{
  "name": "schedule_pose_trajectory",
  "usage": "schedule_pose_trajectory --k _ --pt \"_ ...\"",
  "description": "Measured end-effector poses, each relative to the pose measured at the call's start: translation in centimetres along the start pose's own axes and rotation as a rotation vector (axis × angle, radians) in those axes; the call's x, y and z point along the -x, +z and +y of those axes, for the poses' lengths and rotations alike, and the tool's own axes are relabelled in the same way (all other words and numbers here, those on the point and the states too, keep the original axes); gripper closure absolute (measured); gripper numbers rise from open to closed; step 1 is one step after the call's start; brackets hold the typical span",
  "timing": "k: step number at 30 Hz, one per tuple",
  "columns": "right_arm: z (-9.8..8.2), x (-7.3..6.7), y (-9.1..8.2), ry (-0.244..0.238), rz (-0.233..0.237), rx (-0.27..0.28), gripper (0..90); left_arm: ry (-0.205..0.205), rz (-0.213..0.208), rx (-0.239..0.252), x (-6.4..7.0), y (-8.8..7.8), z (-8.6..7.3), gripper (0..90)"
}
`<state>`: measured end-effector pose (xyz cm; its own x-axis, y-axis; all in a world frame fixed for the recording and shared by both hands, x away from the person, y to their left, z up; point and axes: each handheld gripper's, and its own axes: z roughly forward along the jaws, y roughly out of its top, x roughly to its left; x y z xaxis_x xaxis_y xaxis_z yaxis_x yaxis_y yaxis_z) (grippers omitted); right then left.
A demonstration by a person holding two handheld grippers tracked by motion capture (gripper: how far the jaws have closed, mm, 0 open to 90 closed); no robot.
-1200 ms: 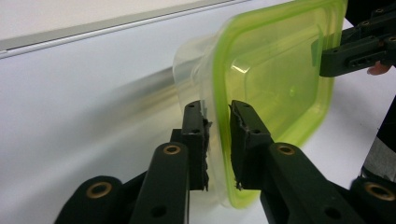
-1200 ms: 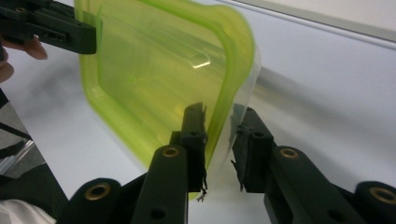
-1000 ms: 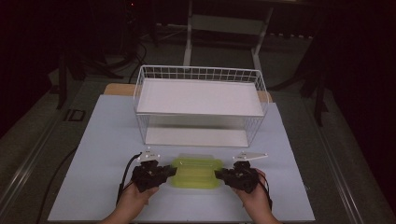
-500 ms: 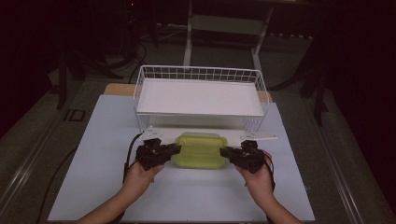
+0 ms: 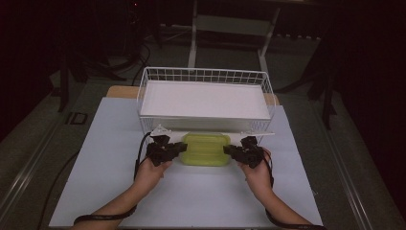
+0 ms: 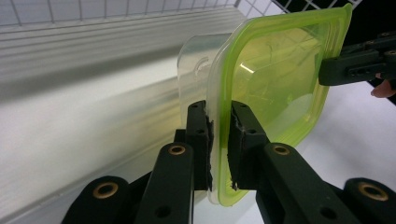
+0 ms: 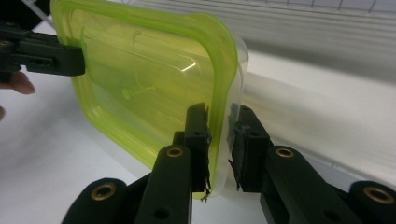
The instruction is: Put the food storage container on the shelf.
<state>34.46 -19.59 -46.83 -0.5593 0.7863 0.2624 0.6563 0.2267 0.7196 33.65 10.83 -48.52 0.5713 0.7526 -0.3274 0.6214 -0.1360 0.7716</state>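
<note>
At lower centre of the high view, a green-lidded container point(image 5: 206, 149) is held just in front of the wire basket point(image 5: 205, 75) over the white table point(image 5: 100, 158). Left gripper point(image 5: 181, 148) fingers are clamped on its left rim, right gripper point(image 5: 226, 150) fingers on its right rim.

Between the left gripper point(image 5: 179, 147) and the right gripper point(image 5: 226, 150) — a yellow-green lidded clear plastic container point(image 5: 206, 149), pinched at either end. Just behind — a white wire basket point(image 5: 205, 76) on the white table point(image 5: 100, 158), toward its far edge.
</note>
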Motion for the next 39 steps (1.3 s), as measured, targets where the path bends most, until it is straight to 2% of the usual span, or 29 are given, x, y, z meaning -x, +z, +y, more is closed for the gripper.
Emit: schedule_pose_trajectory --k 3,8,12,15,18,22,25,28,31,34,37,38,39 --pt "0.1 0.1 0.4 -0.004 -0.005 0.002 77.7 -0.011 0.009 0.014 -0.4 0.5 0.0 80.4" --pt "0.3 0.6 1.1 -0.021 -0.034 0.066 78.4 -0.026 0.009 0.021 -1.0 1.2 0.1 80.2" --pt "0.4 0.9 1.7 -0.028 -0.057 0.066 78.3 -0.036 0.014 0.027 -1.4 1.7 0.3 80.0" --pt "0.6 1.2 2.1 -0.014 -0.065 0.059 77.9 -0.012 0.025 0.034 -1.5 2.0 0.6 79.0" --pt "0.8 1.4 2.3 -0.002 -0.062 0.062 77.2 -0.015 0.019 0.047 -1.7 2.2 0.7 78.2" --pt "1.0 1.4 2.5 -0.015 -0.091 0.085 75.5 -0.017 0.027 0.07 -1.9 2.4 0.7 76.0" --pt "1.1 1.4 2.8 -0.013 -0.114 0.097 72.9 0.007 0.048 0.077 -2.0 2.8 0.9 73.3" --pt "1.0 1.2 3.3 -0.04 -0.151 0.104 70.6 0.025 0.057 0.083 -2.5 3.1 0.9 70.9" --pt "1.2 1.3 3.5 -0.029 -0.166 0.107 68.8 0.034 0.068 0.095 -2.7 3.3 0.9 69.1" --pt "1.2 1.3 3.9 -0.008 -0.162 0.103 63.5 0.038 0.076 0.106 -2.8 3.6 0.9 66.7" --pt "1.2 1.5 4.3 0.007 -0.15 0.12 62.0 0.085 0.082 0.114 -2.9 3.9 0.8 60.8" --pt "1.2 1.7 4.3 0.018 -0.141 0.119 61.3 0.08 0.084 0.115 -2.9 4.0 0.8 59.7" --pt "1.2 1.7 4.4 0.019 -0.151 0.123 62.2 0.038 0.078 0.111 -3.0 4.1 0.8 59.3"
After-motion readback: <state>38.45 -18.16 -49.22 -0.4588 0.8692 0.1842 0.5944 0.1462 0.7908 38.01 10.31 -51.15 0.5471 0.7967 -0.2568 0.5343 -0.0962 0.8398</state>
